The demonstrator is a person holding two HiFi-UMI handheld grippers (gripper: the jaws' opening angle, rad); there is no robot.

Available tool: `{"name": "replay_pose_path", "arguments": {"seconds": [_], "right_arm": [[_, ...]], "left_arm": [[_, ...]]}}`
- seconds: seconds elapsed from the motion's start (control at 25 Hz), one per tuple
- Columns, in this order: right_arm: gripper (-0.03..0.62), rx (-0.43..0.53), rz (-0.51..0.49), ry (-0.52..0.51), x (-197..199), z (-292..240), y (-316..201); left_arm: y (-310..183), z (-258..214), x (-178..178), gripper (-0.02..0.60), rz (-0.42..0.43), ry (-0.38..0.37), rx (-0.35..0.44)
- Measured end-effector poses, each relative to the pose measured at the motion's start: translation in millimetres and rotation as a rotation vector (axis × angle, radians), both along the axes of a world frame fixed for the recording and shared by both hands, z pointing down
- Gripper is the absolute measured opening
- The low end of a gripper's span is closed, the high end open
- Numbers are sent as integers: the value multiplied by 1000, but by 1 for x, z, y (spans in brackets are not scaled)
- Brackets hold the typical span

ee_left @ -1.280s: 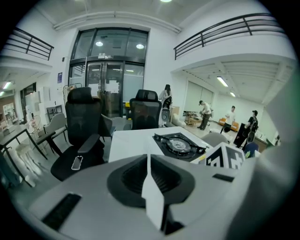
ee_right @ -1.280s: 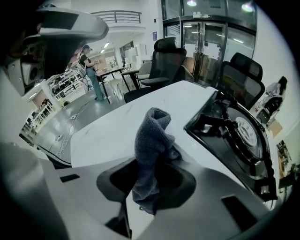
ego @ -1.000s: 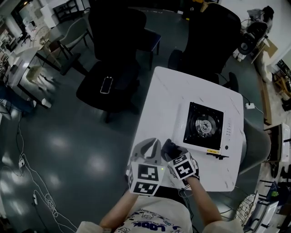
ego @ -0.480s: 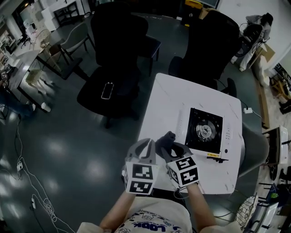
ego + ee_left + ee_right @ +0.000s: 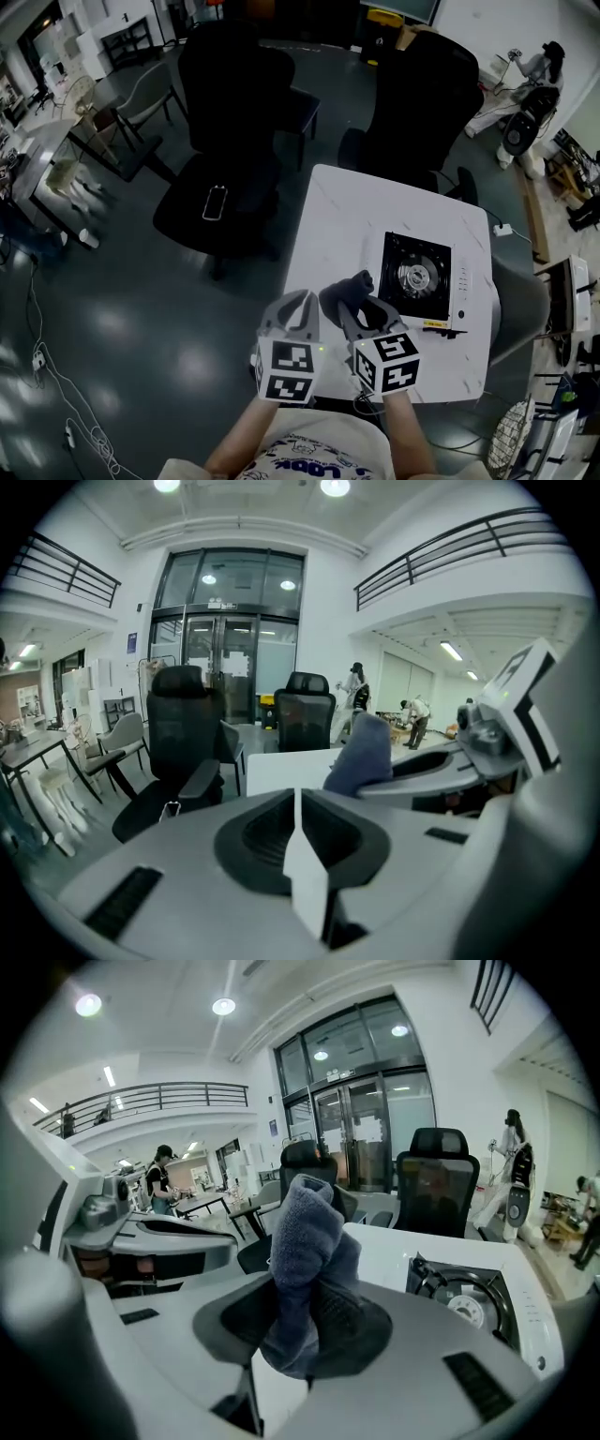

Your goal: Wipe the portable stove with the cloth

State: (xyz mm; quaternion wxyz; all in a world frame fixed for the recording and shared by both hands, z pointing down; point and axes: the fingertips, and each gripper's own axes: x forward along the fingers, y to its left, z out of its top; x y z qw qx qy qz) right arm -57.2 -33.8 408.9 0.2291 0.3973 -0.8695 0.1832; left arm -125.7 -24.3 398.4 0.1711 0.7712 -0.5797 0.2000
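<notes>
Right gripper (image 5: 352,305) clamped on bunched grey cloth (image 5: 309,1260), held above table (image 5: 347,220) near stove (image 5: 419,272); left gripper (image 5: 298,314) beside it, jaws together, empty

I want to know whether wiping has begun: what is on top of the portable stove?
Only its own black grate and round burner show on the portable stove. The cloth is clamped in the right hand-held gripper, short of it. The table surface under it is hidden.

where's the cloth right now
The cloth is clamped in the right gripper, held over the near side of the white table, just left of the portable stove in the head view.
</notes>
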Motion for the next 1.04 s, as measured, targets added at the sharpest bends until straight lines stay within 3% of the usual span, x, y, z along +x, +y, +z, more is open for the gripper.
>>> {"name": "replay_pose_path", "arguments": {"seconds": [0.44,0.72,1.04], "right_arm": [[109,-8,118,-50,17,-6,1],[109,-6,152,-59,21,-7,6],[108,1,182,-63,26,-10,10]], "left_arm": [[-4,1,14,31,55,20,-4],[-8,-5,22,31,91,12,32],[-1,-1,27,31,103,23,5]]}}
